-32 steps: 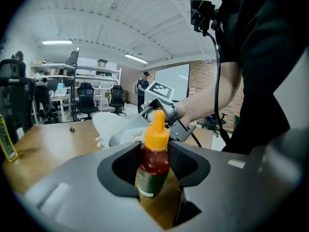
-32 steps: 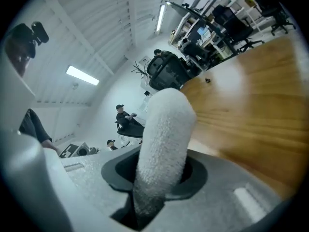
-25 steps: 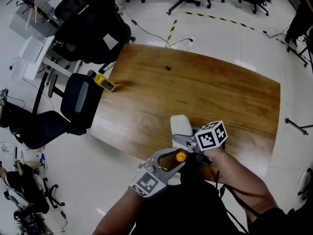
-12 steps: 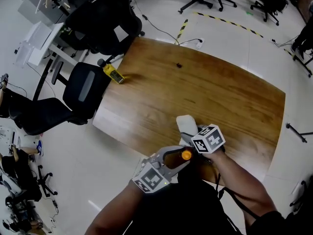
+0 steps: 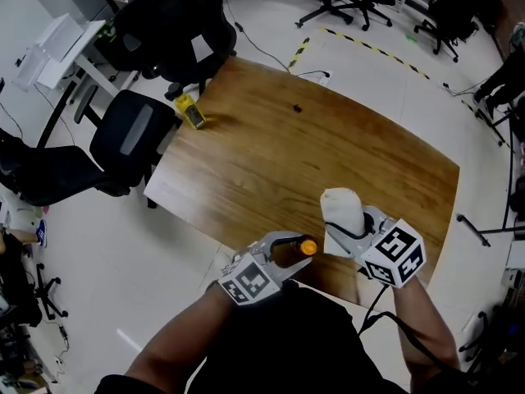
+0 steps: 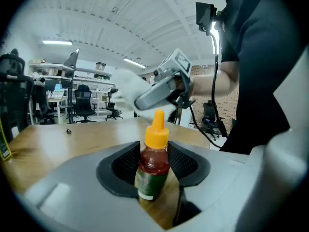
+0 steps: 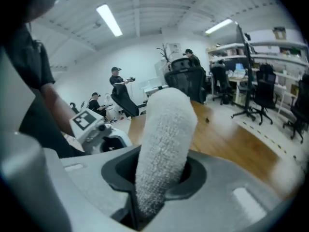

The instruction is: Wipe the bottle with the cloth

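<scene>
Left hand-held gripper clamps bottle; right hand-held gripper pinches cloth over wooden table, office chairs around.

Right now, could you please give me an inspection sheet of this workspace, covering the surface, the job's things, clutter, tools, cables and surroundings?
Surface: wooden table, mostly bare.
Job's things: bottle with an orange cap, upright between the pads of the left tool; white cloth in the right tool, close beside the cap.
Clutter: yellow item at the table's far left corner; small dark item near the far edge.
Tools: left tool shut on the bottle; right tool shut on the cloth.
Cables: cable on the floor beyond the table.
Surroundings: office chair left of the table; striped tape on the floor.
</scene>
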Action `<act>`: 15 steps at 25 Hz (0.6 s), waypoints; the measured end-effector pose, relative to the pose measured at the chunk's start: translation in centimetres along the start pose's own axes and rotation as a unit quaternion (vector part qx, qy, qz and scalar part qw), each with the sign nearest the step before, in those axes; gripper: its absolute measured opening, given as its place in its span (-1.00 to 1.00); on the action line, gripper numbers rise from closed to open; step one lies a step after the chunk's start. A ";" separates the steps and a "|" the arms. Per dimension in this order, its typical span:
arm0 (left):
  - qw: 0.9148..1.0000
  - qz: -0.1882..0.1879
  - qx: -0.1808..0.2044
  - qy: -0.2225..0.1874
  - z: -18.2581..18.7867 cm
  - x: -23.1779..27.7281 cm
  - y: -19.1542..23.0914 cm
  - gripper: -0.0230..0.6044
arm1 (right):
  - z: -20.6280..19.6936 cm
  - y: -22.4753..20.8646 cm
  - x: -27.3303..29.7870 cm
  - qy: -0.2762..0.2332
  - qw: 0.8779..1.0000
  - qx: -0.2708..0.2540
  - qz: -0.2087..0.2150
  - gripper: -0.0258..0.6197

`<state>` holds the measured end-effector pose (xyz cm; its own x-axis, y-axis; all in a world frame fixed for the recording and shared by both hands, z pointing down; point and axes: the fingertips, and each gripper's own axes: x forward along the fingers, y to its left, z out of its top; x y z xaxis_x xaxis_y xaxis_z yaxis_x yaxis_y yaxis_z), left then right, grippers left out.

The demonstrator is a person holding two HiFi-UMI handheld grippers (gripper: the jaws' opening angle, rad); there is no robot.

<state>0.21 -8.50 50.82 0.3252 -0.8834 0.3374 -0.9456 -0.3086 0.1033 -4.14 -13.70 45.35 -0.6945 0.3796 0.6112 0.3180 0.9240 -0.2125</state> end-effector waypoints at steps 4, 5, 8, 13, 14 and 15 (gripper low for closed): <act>1.000 -0.003 -0.004 -0.009 0.1 0.3 0.1 -0.32 | 1.7 5.4 -1.8 0.044 0.988 -0.144 0.024 -0.60; 1.000 -0.005 -0.005 -0.010 0.1 0.4 0.0 -0.32 | 1.5 6.2 -1.5 0.070 0.982 -0.178 0.016 -0.60; 1.000 -0.009 -0.007 -0.016 0.1 0.5 0.2 -0.32 | 0.8 6.7 0.5 0.118 0.967 -0.224 -0.005 -0.60; 1.000 -0.015 -0.005 -0.017 0.3 1.1 0.4 -0.33 | 0.6 6.8 2.3 0.138 0.967 -0.216 0.004 -0.60; 1.000 -0.014 -0.004 -0.018 0.4 1.1 0.5 -0.33 | 0.5 6.8 2.5 0.144 0.966 -0.217 0.004 -0.60; 1.000 -0.013 -0.004 -0.019 0.4 1.2 0.5 -0.32 | 0.4 6.7 2.7 0.149 0.965 -0.218 0.003 -0.60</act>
<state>0.10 -9.85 50.89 0.3499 -0.8876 0.2996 -0.9368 -0.3293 0.1185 -4.11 -6.45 45.30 -0.4961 0.2939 0.8170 0.6073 0.7899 0.0846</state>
